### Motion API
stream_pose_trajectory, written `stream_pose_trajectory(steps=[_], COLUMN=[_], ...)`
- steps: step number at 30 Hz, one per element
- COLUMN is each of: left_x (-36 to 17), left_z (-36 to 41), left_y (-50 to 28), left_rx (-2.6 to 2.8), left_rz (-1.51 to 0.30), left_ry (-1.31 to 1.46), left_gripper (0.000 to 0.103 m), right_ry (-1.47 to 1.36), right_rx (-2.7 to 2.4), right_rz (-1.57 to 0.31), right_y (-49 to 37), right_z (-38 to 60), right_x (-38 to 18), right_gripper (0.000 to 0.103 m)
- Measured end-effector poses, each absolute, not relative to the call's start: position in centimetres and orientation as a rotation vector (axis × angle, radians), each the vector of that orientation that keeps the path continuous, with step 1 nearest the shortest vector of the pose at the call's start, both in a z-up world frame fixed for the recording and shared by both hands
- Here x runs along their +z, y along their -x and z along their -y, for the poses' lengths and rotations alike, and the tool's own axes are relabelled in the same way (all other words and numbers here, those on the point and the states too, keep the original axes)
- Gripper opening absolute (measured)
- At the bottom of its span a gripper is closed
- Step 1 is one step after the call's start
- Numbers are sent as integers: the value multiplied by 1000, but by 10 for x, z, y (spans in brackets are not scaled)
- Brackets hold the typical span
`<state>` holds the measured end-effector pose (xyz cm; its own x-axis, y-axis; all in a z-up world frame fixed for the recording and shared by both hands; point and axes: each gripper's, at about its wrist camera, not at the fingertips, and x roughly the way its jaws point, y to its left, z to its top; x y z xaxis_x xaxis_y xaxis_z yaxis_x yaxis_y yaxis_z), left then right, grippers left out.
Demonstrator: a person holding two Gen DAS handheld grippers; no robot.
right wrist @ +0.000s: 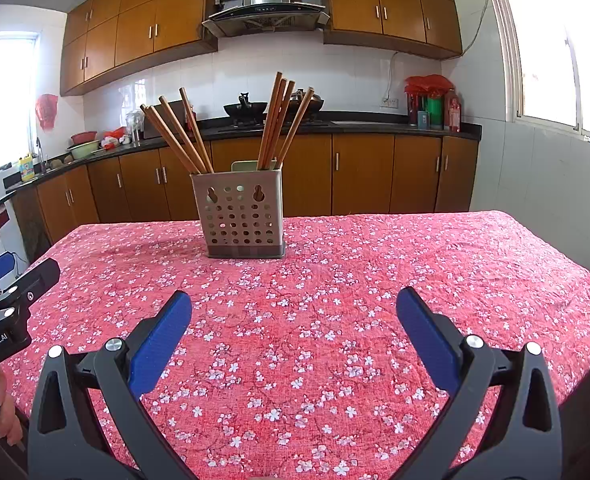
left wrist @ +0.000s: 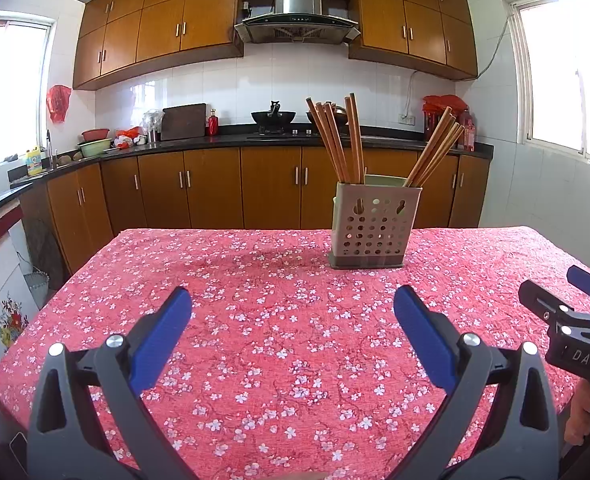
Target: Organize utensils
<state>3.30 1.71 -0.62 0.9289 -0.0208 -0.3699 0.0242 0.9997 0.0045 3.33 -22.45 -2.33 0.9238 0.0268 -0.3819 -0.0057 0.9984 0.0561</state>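
Both blue-padded tongs, left (left wrist: 293,300) and right (right wrist: 294,302), gape wide, empty; at twelve o'clock, brown wooden chopsticks (right wrist: 273,120) splay from the beige perforated holder (right wrist: 239,216), which a careless tug could topple.

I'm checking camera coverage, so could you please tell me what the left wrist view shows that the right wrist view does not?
Only the left wrist view shows the right gripper at its right edge and a flower sticker on the left wall. Only the right wrist view shows the left gripper at its left edge. Both show the perforated chopstick holder with two bunches of chopsticks on the floral tablecloth, and open jaws holding nothing.
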Motion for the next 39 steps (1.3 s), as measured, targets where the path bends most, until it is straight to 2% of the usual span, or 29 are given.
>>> stream_pose_trajectory(steps=[39], left_x=[-9], left_z=[-16], left_y=[-34], left_rx=[-23], left_rz=[-382], left_ry=[-7], left_gripper=[99], right_ry=[-60], right_rx=[13], right_rz=[-396], right_y=[-34], right_z=[224], right_x=[-24], right_gripper=[101])
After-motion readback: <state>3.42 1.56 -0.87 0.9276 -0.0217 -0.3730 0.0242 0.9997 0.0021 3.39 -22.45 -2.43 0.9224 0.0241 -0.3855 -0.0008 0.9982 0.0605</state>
